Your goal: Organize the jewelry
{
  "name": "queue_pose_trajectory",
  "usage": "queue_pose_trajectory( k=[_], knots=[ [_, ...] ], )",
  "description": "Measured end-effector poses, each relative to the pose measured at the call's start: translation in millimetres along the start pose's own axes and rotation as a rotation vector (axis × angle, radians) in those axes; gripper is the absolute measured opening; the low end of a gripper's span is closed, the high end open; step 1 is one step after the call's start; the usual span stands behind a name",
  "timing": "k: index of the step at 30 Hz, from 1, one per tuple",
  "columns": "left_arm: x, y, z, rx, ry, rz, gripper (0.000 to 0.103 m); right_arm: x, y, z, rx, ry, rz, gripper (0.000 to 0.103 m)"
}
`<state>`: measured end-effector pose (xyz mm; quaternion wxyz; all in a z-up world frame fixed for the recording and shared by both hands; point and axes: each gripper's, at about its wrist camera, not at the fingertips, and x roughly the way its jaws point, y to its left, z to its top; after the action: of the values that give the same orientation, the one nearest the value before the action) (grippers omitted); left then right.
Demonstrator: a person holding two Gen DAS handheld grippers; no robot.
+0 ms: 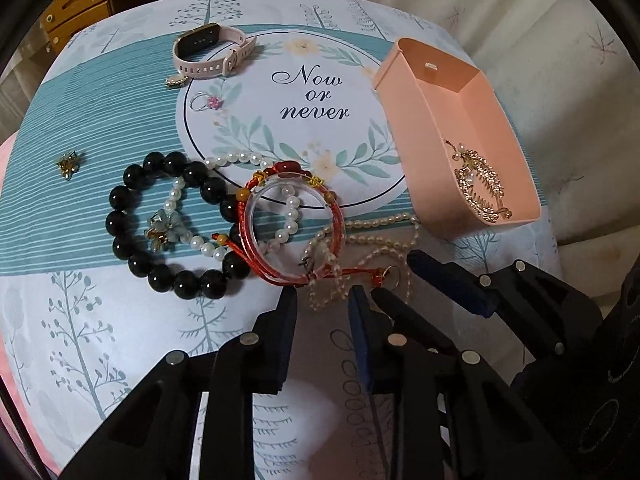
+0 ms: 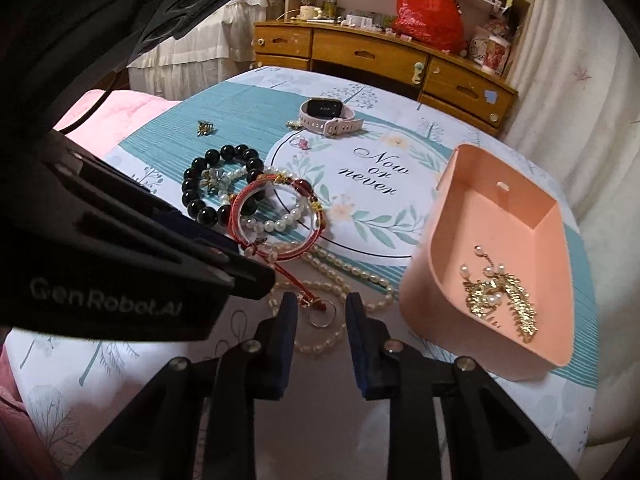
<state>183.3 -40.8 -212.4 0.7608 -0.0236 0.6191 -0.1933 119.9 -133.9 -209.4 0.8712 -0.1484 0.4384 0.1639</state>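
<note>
A tangle of jewelry lies on the printed cloth: a black bead bracelet (image 1: 120,216), a red cord bracelet (image 1: 256,200) around a clear bangle, a white pearl bracelet (image 1: 292,216) and a long pearl necklace (image 1: 384,226). My left gripper (image 1: 322,304) points down at the necklace's near loop, a strand lying in the narrow gap between its pads. My right gripper (image 2: 320,308) stands just beside it, straddling the red cord's end and its small metal ring (image 2: 322,318); no pad visibly presses. The pink tray (image 2: 440,240) at the right holds a gold hair comb (image 2: 504,296).
Farther back lie a pink-strapped watch (image 1: 208,54), a ring with a pink flower (image 1: 206,102) and a small gold brooch (image 1: 69,164). A pale flower brooch (image 1: 160,228) sits inside the black bracelet. A wooden drawer unit (image 2: 380,56) stands behind the table, curtains to the right.
</note>
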Motion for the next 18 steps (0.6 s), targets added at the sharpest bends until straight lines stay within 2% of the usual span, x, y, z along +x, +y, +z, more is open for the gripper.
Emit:
queue_pose_trajectory(
  k=[7,12,14,18],
  knots=[
    [2,-1,4,0.013,-0.006,-0.005,0.005,3,-2,1,-0.048,0.016,0.042,0.025],
    [-6,-3,6,0.027,-0.053,0.018,0.003,5,-4,4,-0.08,0.014,0.066,0.024],
    [-11,-2,7,0.03,-0.064,0.005,0.003,8,-3,5,-0.098,0.027,0.065,0.008],
    [-25,2,5,0.035,-0.085,-0.015,0.003,7,-5,6,-0.108,0.035,0.077,0.007]
  ],
)
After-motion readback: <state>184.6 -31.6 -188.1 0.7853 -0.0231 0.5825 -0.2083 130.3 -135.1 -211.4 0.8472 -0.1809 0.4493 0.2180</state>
